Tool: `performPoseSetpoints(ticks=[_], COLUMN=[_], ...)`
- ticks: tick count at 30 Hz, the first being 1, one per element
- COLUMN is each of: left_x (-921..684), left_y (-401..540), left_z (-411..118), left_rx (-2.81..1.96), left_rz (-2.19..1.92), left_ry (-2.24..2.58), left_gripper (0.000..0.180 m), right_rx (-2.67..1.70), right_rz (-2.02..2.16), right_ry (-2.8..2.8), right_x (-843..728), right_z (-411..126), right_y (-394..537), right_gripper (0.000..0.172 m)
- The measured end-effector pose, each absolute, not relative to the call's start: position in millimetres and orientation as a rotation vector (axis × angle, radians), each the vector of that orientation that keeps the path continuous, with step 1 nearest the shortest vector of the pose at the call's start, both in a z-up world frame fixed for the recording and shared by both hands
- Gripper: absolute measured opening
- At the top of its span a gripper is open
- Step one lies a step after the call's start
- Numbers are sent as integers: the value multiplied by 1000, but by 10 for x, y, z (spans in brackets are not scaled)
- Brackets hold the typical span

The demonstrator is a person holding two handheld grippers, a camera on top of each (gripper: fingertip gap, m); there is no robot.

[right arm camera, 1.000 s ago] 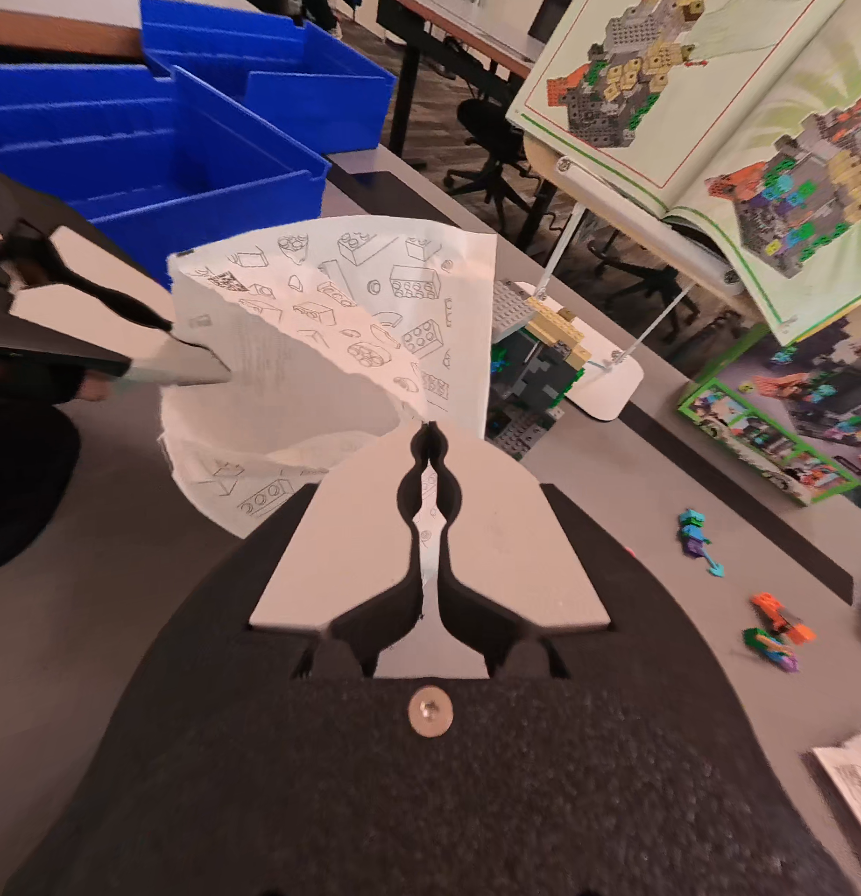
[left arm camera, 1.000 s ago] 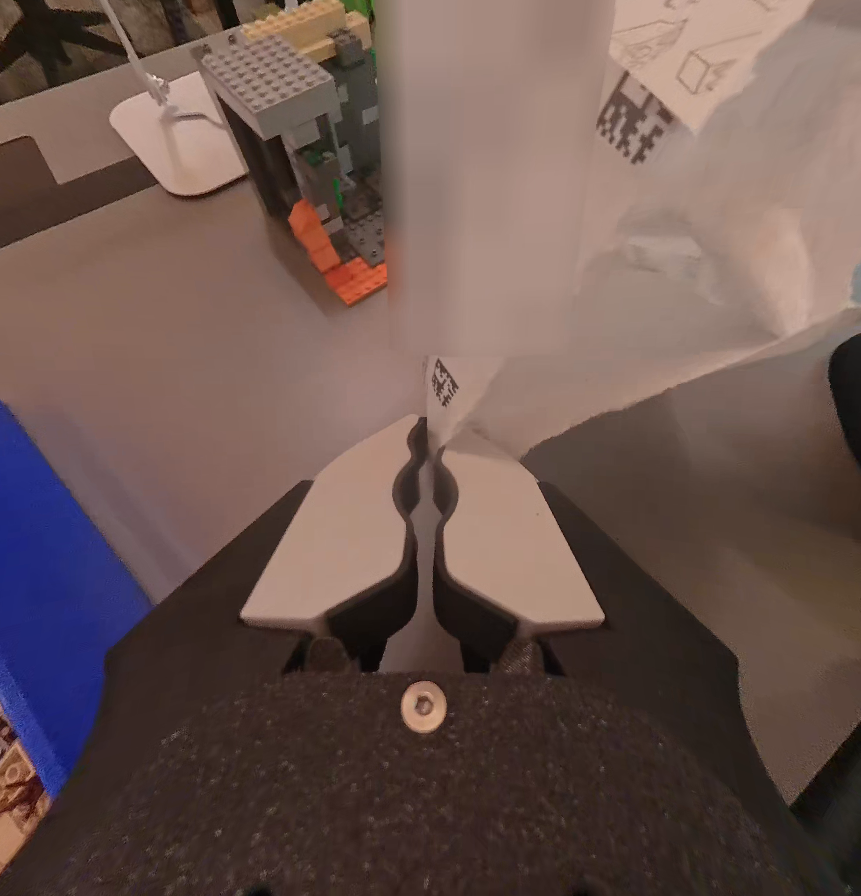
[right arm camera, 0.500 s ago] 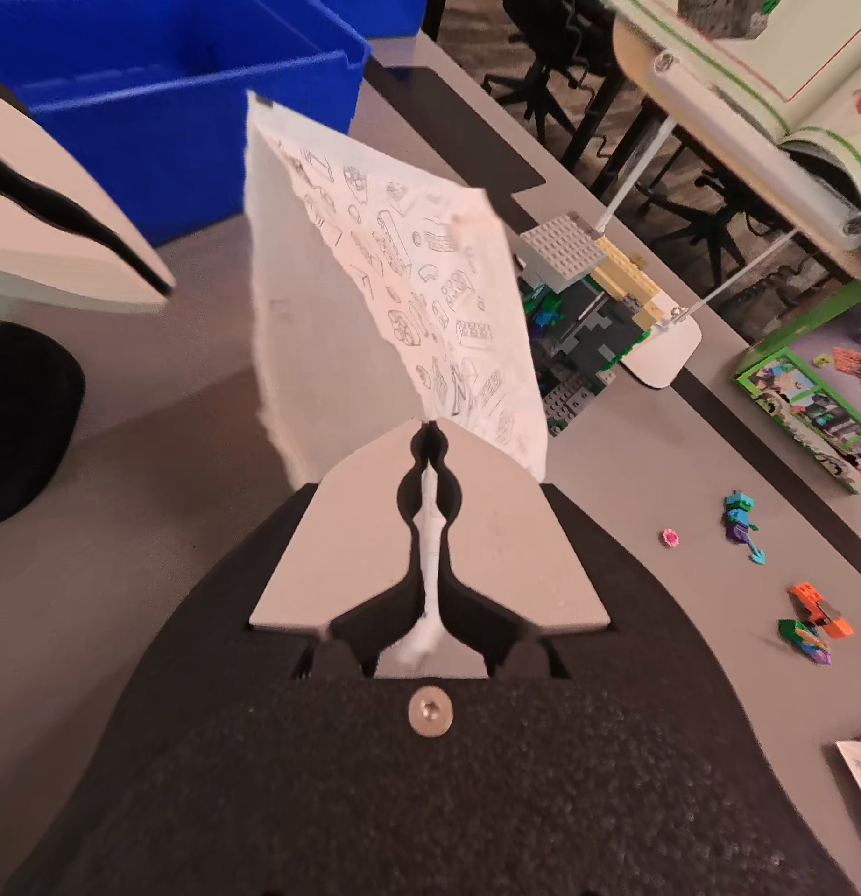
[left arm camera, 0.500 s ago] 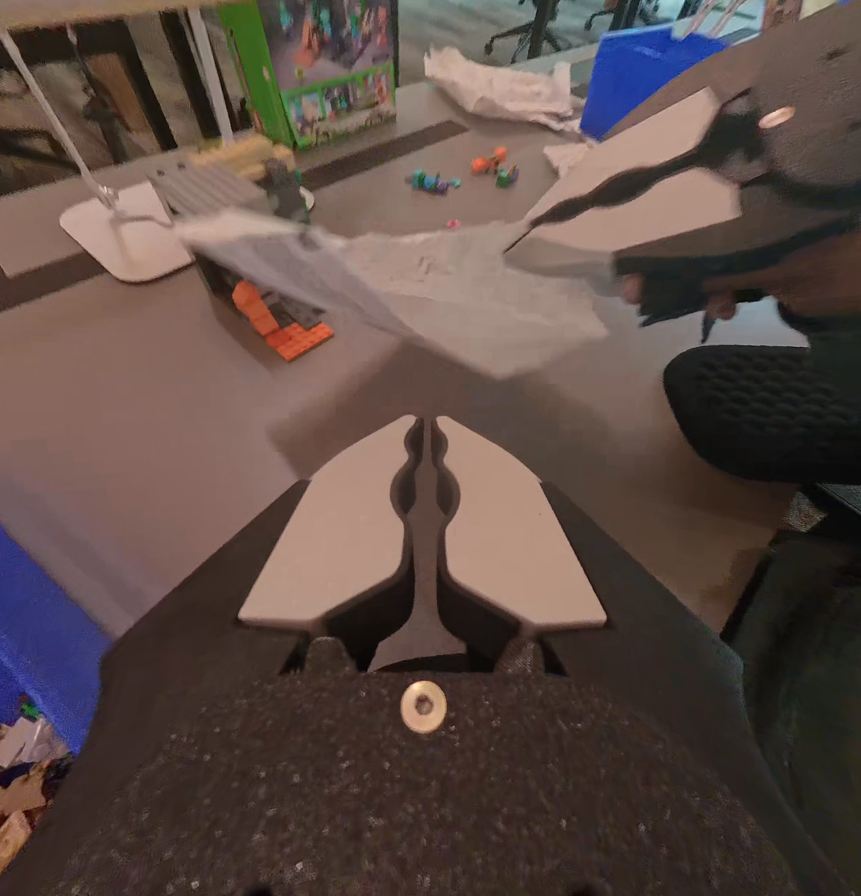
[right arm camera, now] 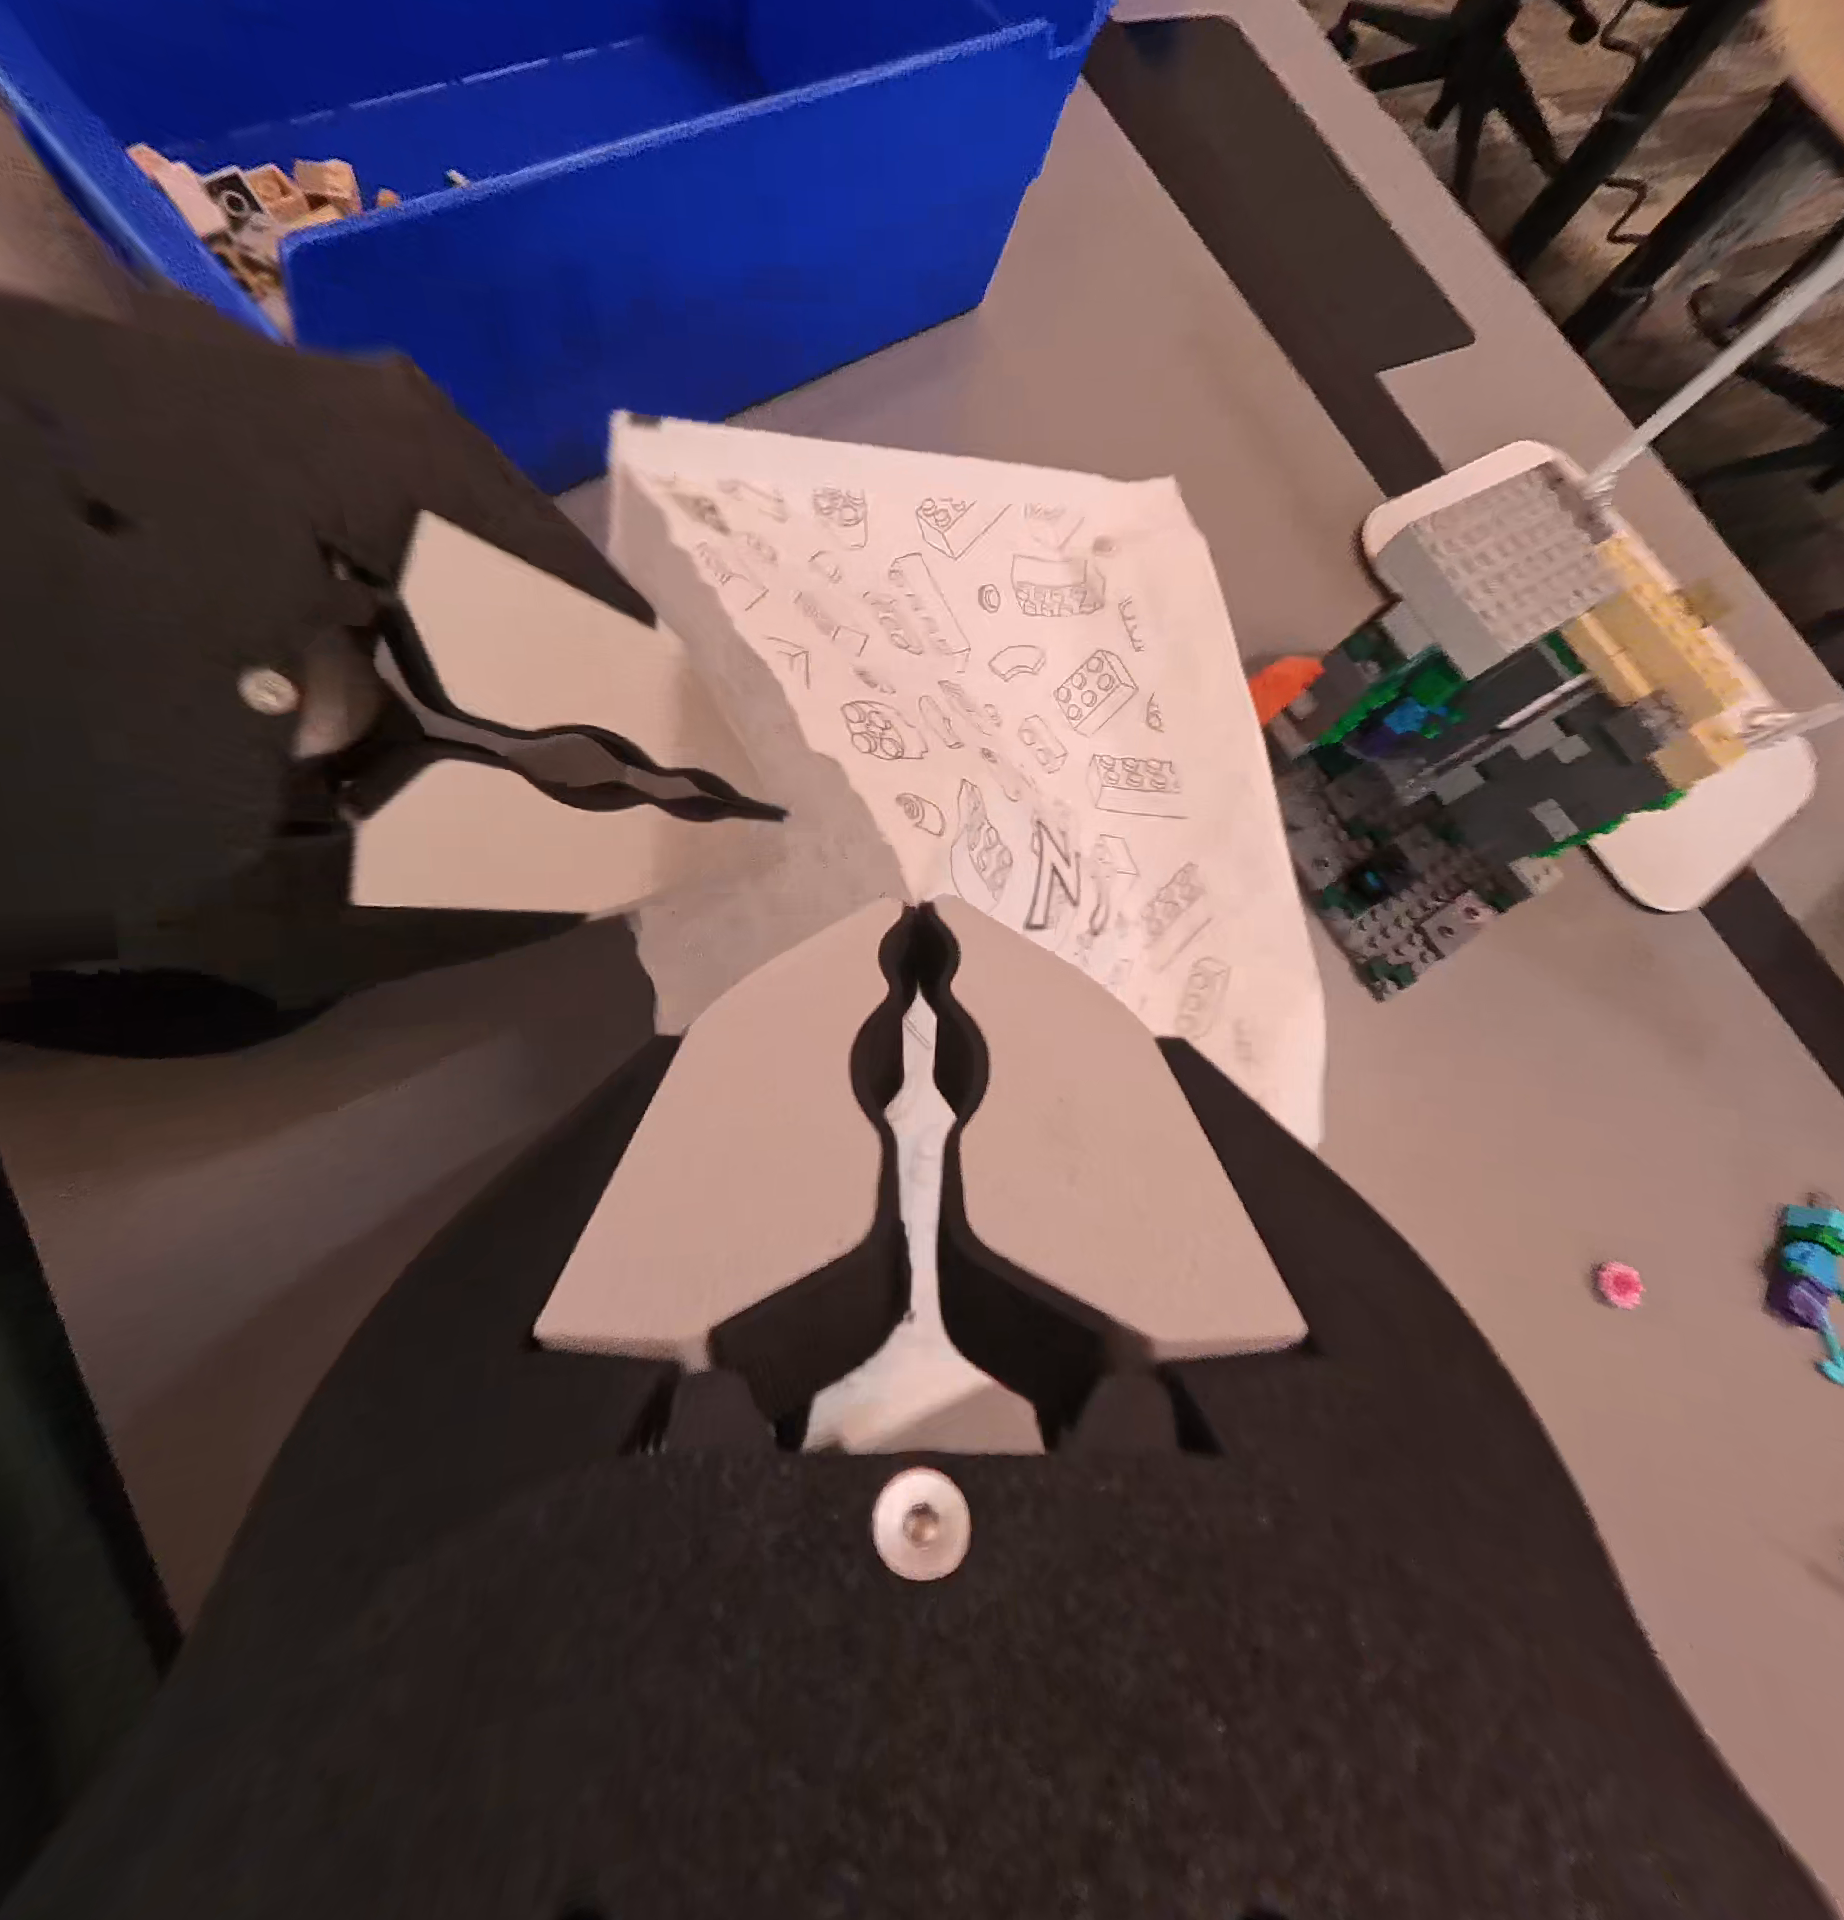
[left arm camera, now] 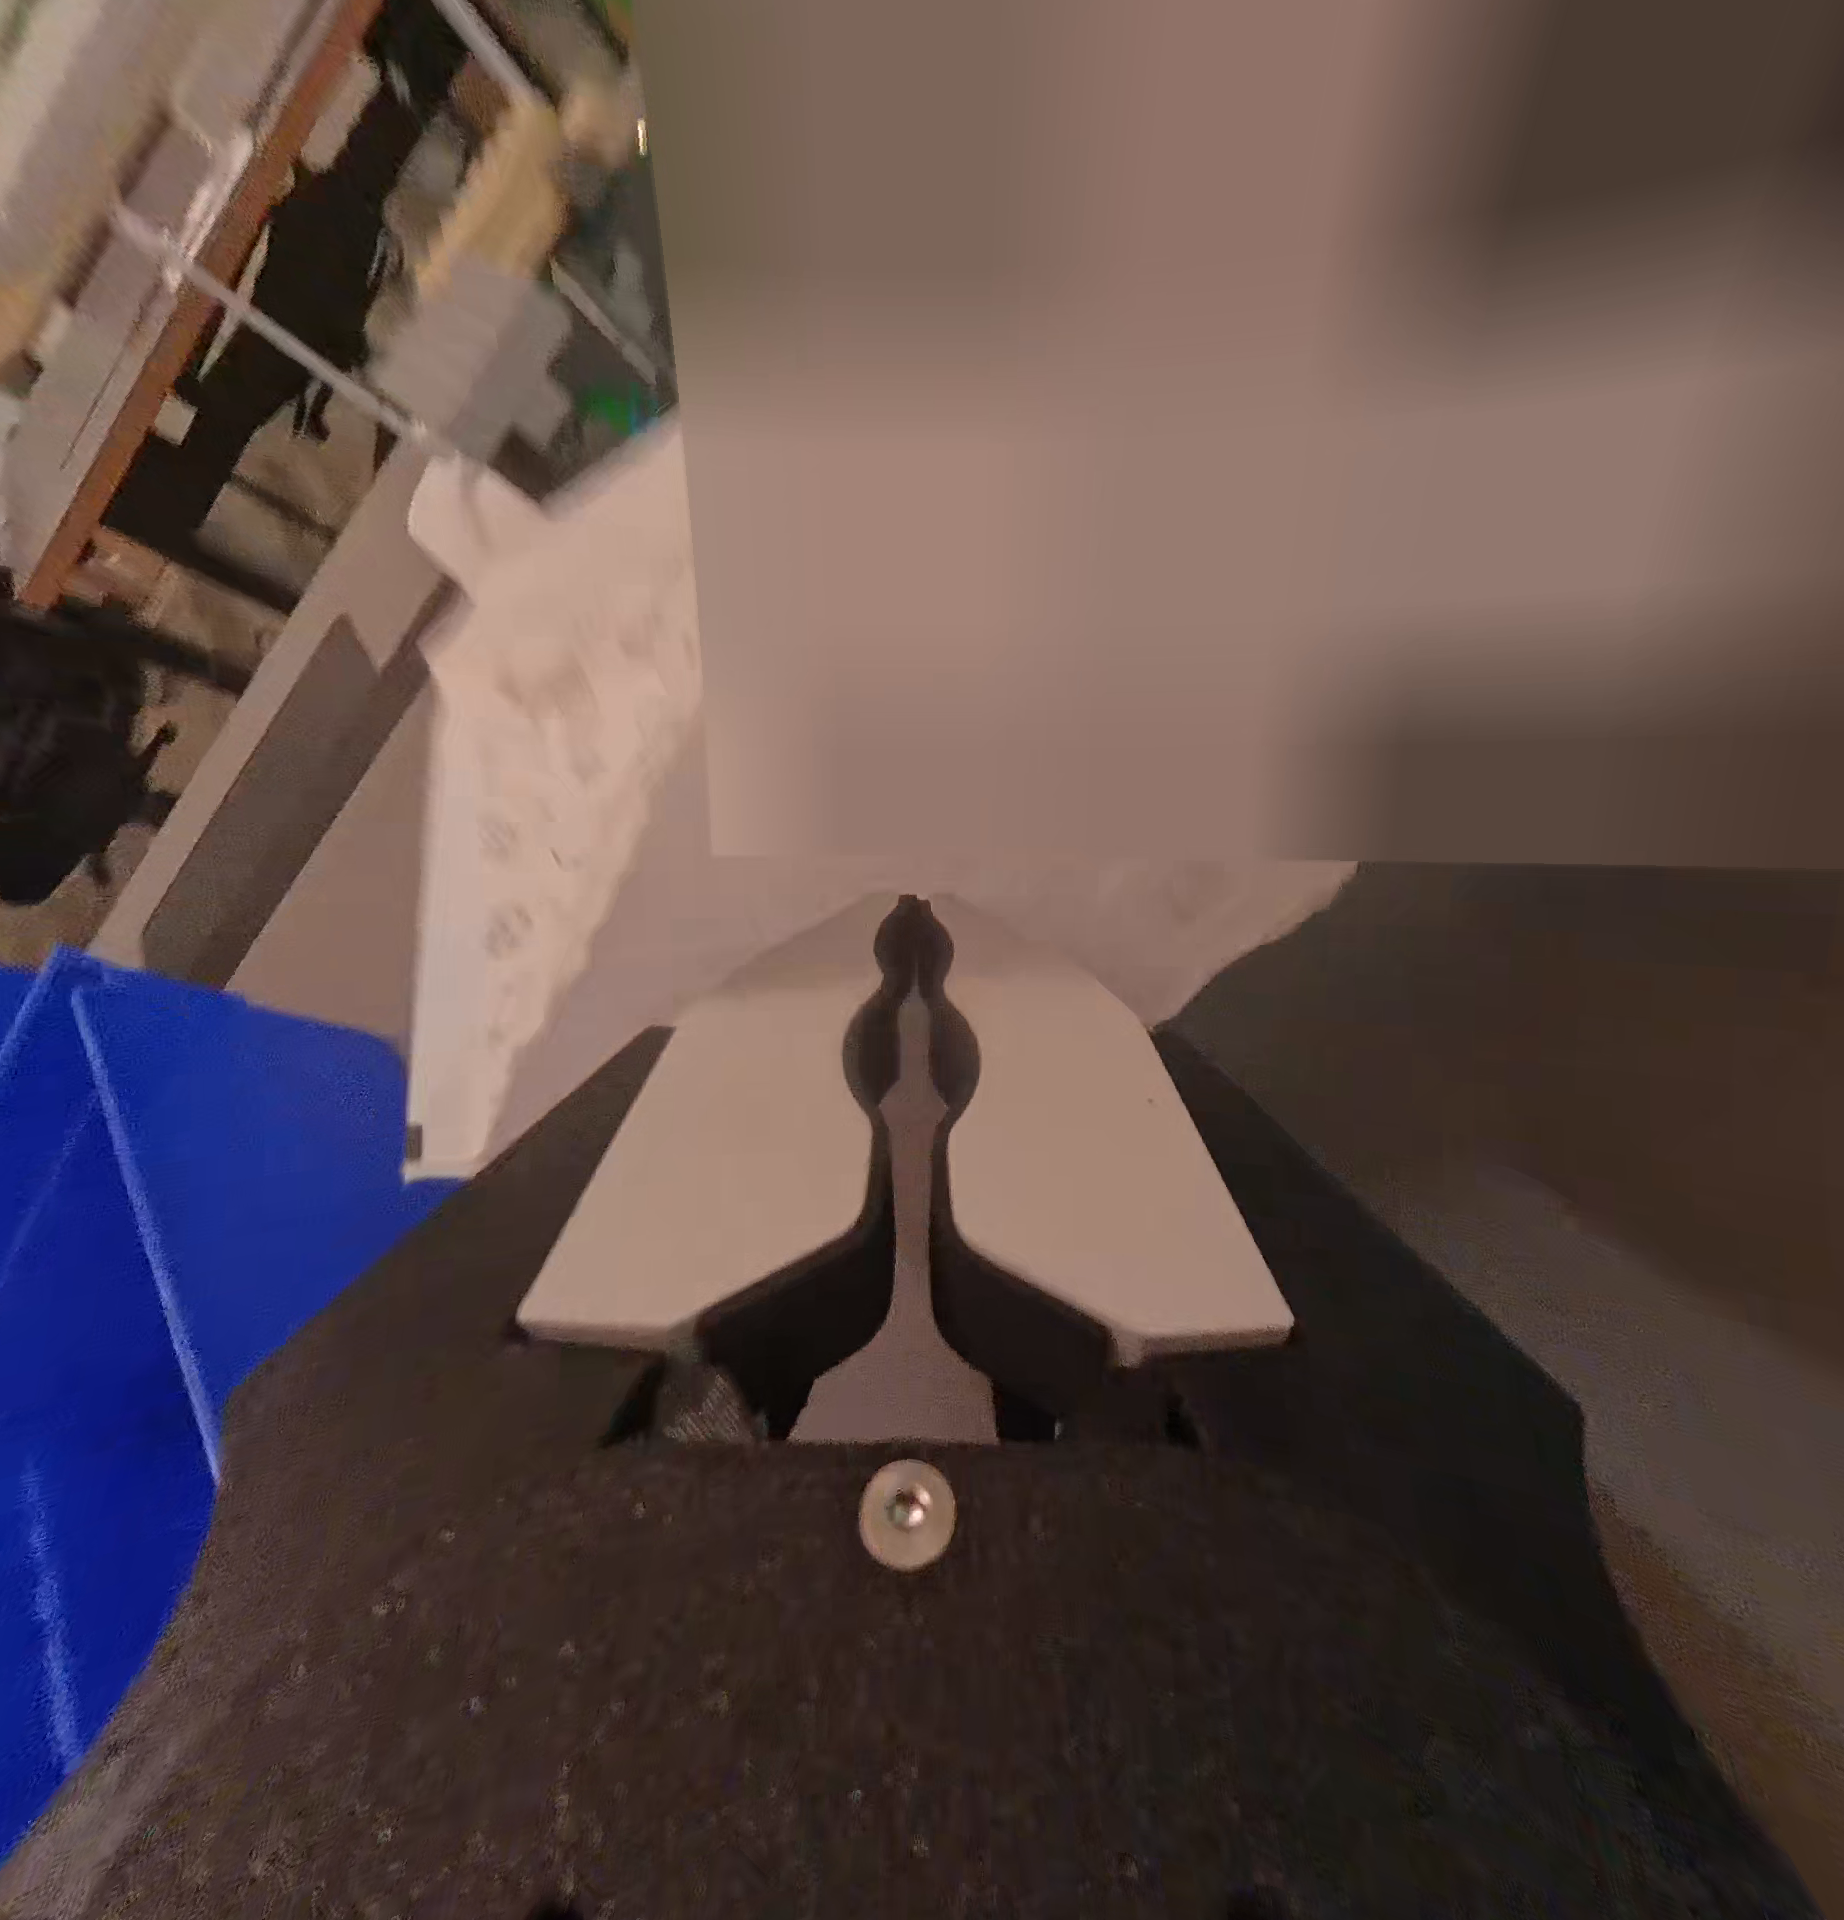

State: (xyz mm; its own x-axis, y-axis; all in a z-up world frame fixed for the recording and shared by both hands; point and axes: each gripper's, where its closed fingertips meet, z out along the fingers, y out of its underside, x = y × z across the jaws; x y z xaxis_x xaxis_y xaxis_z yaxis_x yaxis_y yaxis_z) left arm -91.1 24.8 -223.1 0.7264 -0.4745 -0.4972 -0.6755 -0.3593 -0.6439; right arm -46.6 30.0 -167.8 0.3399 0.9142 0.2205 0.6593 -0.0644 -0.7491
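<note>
My right gripper (right arm camera: 918,909) is shut on a white paper bag (right arm camera: 1053,675) printed with line drawings of bricks. It holds the bag up above the grey table (right arm camera: 1469,1143), and paper shows in the slot between its fingers. My left gripper (right arm camera: 778,814) comes in from the left, shut, with its tips against the shaded inner side of the bag by the torn edge. No paper shows between its pads. In the left wrist view the left gripper (left arm camera: 913,904) is shut, with the bag (left arm camera: 544,727) right at its tips and to the left.
A blue bin (right arm camera: 637,208) with loose bricks stands behind the bag; it also shows at the left in the left wrist view (left arm camera: 118,1195). A grey, green and tan brick build (right arm camera: 1469,748) sits by a white stand base (right arm camera: 1707,831). A small figure (right arm camera: 1811,1278) and a pink piece (right arm camera: 1619,1285) lie at the right. One gripper's finger ends stand about 7 cm off the other's. Between my right fingertips and the pink piece (right arm camera: 1619,1285) there is roughly 30 cm.
A second ago both grippers held the bag. The left let go and drew away shut, and has now come back to the bag's torn edge. The right kept its grip and tilted downward.
</note>
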Motion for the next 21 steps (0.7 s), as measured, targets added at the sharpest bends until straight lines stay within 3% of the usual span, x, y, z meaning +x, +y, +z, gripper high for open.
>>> performPoseSetpoints(ticks=[1, 8, 13, 18, 21], left_x=[-981, -1148, -919, -649, -515], left_y=[264, 218, -10, -342, -337], left_z=[-2336, -2738, -2342, -1576, -1304], left_rx=[-2057, -2217, -2082, -1783, -1648], left_rz=[321, 260, -43, -387, -332], left_ry=[879, 853, 899, 881, 865], left_gripper=[0, 0, 0, 0, 0], right_rx=[-1789, -1734, -1784, -1829, -1839], right_rz=[388, 513, 426, 387, 386], right_ry=[-1379, -1304, -1310, -1341, -1397], right_x=[-433, -339, -272, -260, -362], right_z=[-1611, -1188, -1401, -1639, -1767], right_y=[335, 331, 417, 461, 391], right_gripper=[0, 0, 0, 0, 0])
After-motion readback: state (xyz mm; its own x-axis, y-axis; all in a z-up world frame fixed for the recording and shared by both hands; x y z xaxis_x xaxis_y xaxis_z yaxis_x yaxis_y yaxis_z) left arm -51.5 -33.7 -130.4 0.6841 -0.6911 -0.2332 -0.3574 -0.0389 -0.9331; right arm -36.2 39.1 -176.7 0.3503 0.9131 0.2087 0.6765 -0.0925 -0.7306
